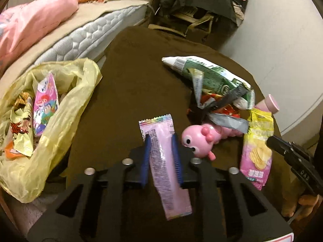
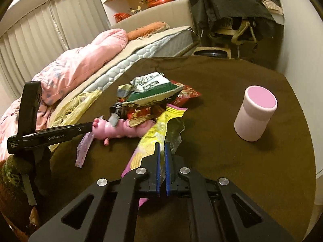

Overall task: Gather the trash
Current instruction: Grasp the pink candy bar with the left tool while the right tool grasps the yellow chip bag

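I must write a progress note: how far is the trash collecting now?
Done: some wrappers lie in the yellow bag. In hand: the left gripper holds a pink wrapper; the right gripper pinches the chip bag. Left: the green packet and red wrappers.

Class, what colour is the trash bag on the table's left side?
Translucent yellow; the bag shows best in the left wrist view.

A heap of wrappers [image 1: 214, 92] lies on the table [image 1: 131, 76], a toy [image 1: 201, 139] before it, an open bag [image 1: 60, 104] to its left beside the mattress [image 1: 80, 38].
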Action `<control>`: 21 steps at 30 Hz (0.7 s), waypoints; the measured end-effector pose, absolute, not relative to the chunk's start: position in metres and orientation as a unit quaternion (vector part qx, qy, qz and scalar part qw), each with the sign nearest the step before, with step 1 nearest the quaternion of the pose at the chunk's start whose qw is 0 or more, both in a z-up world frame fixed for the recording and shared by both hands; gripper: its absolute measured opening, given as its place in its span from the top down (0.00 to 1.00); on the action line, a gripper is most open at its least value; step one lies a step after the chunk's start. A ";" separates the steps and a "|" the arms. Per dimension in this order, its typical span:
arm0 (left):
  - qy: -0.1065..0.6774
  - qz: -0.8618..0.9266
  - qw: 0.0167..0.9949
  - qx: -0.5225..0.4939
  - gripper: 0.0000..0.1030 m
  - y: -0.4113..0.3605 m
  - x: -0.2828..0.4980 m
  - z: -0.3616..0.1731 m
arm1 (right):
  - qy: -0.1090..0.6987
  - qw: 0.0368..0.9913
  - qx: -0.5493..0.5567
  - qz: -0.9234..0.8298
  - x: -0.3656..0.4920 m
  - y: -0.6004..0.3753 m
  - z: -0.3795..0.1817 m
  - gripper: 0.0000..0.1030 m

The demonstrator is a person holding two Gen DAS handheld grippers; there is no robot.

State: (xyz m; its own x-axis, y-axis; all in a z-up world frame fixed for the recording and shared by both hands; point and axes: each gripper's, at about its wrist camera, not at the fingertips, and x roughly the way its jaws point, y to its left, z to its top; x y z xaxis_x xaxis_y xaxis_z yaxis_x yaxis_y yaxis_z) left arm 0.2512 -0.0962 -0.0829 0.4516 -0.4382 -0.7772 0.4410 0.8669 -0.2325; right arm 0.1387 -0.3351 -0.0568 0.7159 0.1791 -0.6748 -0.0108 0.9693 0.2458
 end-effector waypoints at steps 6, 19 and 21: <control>0.438 -0.268 0.858 0.023 0.91 -0.089 0.233 -0.073 | 0.361 0.920 0.136 0.063 0.139 -0.340 -0.055 0.94; 0.448 -0.265 0.854 0.012 0.68 -0.073 0.229 -0.076 | 0.428 0.894 0.129 0.020 0.174 -0.343 -0.091 0.63; 0.441 -0.265 0.857 0.013 0.61 -0.072 0.228 -0.072 | 0.426 0.893 0.141 0.023 0.175 -0.347 -0.092 0.63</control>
